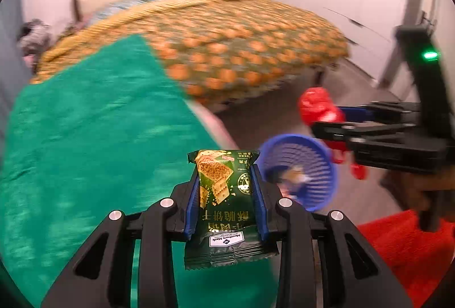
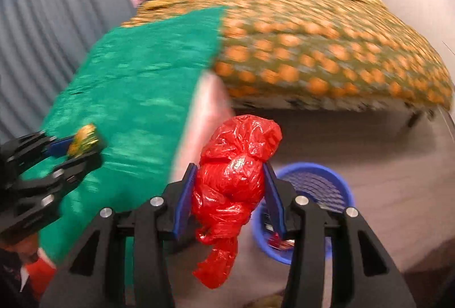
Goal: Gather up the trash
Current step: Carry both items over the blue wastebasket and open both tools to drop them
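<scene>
**Both tools loaded, above the bin area**

Left tool (image 1: 226,185) angled down over green cloth (image 1: 93,137), clamped on a green snack wrapper (image 1: 224,202). Right tool (image 2: 229,188) angled down, clamped on a crumpled red plastic bag (image 2: 233,174). Blue basket (image 2: 327,183) on the floor below right, beside the pineapple-print bed (image 2: 327,52). Only right view shows the grey curtain (image 2: 57,23).

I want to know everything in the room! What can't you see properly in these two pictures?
- What lies in the blue basket: right wrist view, the right gripper and red plastic bag cover it; left wrist view, blurred.
- Pile beside the bed, far back: small, blurred in both views.
- Snack packet bottom: left gripper hides it.
</scene>
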`<state>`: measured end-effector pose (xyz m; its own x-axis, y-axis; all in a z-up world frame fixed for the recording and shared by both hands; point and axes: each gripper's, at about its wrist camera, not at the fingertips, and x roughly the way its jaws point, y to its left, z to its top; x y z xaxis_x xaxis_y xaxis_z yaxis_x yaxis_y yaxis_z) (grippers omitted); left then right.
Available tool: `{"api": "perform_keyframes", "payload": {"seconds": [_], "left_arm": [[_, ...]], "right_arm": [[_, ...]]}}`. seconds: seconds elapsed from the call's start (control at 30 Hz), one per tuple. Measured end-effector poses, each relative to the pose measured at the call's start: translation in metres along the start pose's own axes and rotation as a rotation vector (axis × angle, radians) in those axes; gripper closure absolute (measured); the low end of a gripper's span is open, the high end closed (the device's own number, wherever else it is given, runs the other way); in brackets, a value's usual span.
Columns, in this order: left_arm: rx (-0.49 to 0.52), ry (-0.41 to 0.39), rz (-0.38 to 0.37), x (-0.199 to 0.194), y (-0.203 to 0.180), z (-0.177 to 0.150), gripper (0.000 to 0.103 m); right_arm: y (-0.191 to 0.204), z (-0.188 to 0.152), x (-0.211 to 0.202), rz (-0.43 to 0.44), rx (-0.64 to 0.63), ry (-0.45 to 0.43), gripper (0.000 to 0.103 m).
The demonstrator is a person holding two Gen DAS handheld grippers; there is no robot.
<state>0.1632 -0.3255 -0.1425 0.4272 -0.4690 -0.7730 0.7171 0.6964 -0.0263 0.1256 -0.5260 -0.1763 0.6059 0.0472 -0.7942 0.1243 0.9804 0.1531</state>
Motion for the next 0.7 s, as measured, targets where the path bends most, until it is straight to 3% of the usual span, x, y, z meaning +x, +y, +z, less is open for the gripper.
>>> {"api": "perform_keyframes", "payload": {"seconds": [0.1, 0.2, 0.47, 0.5, 0.53, 0.63, 0.7], "left_arm": [[0.016, 0.051, -0.056, 0.040, -0.037, 0.007, 0.071], [-0.021, 0.143, -0.144, 0.105, -0.064, 0.011, 0.071], [-0.075, 0.246, -0.186, 0.227, -0.092, 0.007, 0.068], [-0.078, 0.258, -0.188, 0.242, -0.094, 0.005, 0.061], [-0.080, 0.261, -0.194, 0.251, -0.095, 0.005, 0.047], [-0.090, 0.230, -0.174, 0.261, -0.093, 0.004, 0.029], [-0.105, 0.213, -0.170, 0.256, -0.092, 0.004, 0.026]], "right_arm": [[-0.051, -0.013, 0.021, -0.033, 0.077, 0.037, 0.058], [-0.095, -0.023, 0.050, -0.043, 0.153, 0.069, 0.058], [-0.162, -0.046, 0.116, -0.007, 0.291, 0.130, 0.052], [-0.170, -0.050, 0.123, -0.003, 0.319, 0.135, 0.041], [-0.174, -0.053, 0.127, -0.003, 0.331, 0.135, 0.027], [-0.184, -0.057, 0.130, -0.015, 0.365, 0.129, 0.025], [-0.188, -0.057, 0.124, -0.029, 0.377, 0.115, 0.023]]}}
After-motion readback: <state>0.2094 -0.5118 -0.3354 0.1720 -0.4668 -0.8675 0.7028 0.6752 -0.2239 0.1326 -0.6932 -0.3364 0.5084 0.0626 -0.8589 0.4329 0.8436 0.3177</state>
